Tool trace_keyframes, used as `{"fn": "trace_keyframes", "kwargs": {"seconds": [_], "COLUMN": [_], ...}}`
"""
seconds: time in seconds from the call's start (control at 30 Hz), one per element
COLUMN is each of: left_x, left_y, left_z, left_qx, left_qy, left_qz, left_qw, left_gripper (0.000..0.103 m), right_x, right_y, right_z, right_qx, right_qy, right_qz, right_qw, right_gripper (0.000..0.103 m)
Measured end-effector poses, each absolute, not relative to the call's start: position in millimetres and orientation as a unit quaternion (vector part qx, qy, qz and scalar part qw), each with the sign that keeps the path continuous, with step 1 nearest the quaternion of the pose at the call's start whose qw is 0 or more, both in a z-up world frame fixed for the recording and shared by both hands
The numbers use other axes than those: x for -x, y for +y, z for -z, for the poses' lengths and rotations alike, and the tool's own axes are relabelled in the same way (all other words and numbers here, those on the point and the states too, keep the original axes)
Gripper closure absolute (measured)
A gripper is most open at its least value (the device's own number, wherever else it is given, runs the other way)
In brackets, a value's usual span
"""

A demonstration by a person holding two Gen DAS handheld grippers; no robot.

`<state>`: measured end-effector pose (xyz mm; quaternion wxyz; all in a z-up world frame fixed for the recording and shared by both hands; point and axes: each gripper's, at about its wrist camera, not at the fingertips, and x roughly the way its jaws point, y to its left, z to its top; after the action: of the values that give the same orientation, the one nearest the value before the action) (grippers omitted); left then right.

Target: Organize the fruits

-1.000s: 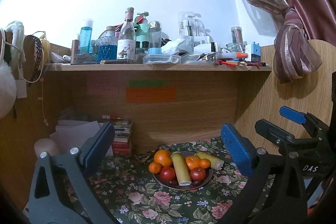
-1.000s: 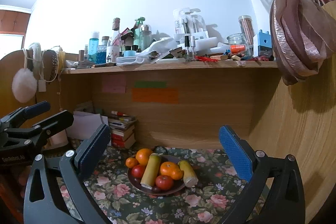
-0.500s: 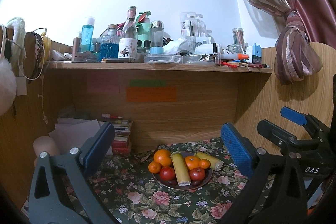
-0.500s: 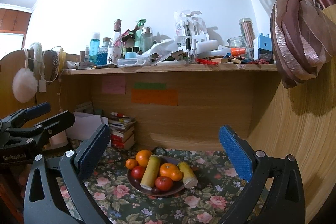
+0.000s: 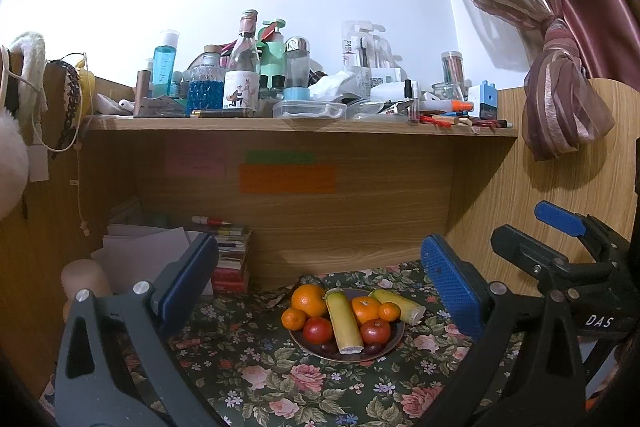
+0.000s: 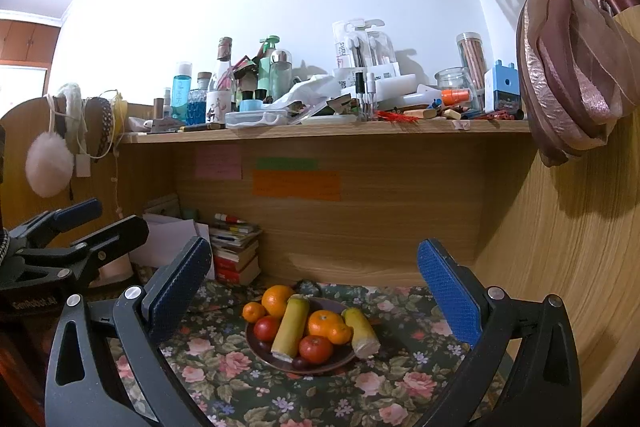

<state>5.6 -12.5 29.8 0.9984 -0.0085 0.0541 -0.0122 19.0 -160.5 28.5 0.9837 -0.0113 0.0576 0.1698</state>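
Observation:
A dark plate (image 5: 394,345) of fruit sits on a floral cloth in the desk nook. It holds oranges (image 5: 307,300), red tomatoes (image 5: 318,329), two yellow-green corn pieces (image 5: 344,321) and dark grapes. The plate also shows in the right wrist view (image 6: 344,361). My left gripper (image 5: 320,287) is open and empty, held back from the plate. My right gripper (image 6: 312,287) is open and empty too, also short of the plate. The right gripper shows at the right of the left view (image 5: 560,239).
A wooden shelf (image 5: 280,125) crowded with bottles and boxes hangs above the nook. Stacked books (image 5: 230,259) and papers lie at the back left. A wooden side panel (image 6: 560,267) stands on the right, with a tied curtain (image 6: 560,67) above it.
Both views have shifted slightly; the plate sits a little nearer and lower in frame. Both grippers stay open and empty.

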Motion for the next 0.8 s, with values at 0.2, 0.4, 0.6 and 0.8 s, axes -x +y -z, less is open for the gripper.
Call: {"fn": "trace_keyframes", "kwargs": {"seconds": [0.2,0.4,0.6,0.8], "left_x": [-7,-12,-15,-20], "left_y": [-15,-14,-13,-12], "left_z": [-28,-26,-24,-23], "left_qx": [0.007,0.013,0.015,0.019], "left_qy": [0.055,0.063,0.067,0.072], "left_qz": [0.013,0.02,0.029,0.032], "left_qw": [0.998,0.998,0.997,0.997], "left_gripper": [0.0,0.0,0.0,0.0], "right_x": [-19,-19,-22,-27], "right_y": [-160,-160,-159,-157], "right_z": [-28,-29,-28,-26], "right_qx": [0.011,0.011,0.011,0.01], "right_qy": [0.059,0.059,0.061,0.066], "right_qz": [-0.172,-0.172,-0.17,-0.168], "right_qw": [0.983,0.983,0.983,0.983], "right_gripper": [0.0,0.0,0.0,0.0]}}
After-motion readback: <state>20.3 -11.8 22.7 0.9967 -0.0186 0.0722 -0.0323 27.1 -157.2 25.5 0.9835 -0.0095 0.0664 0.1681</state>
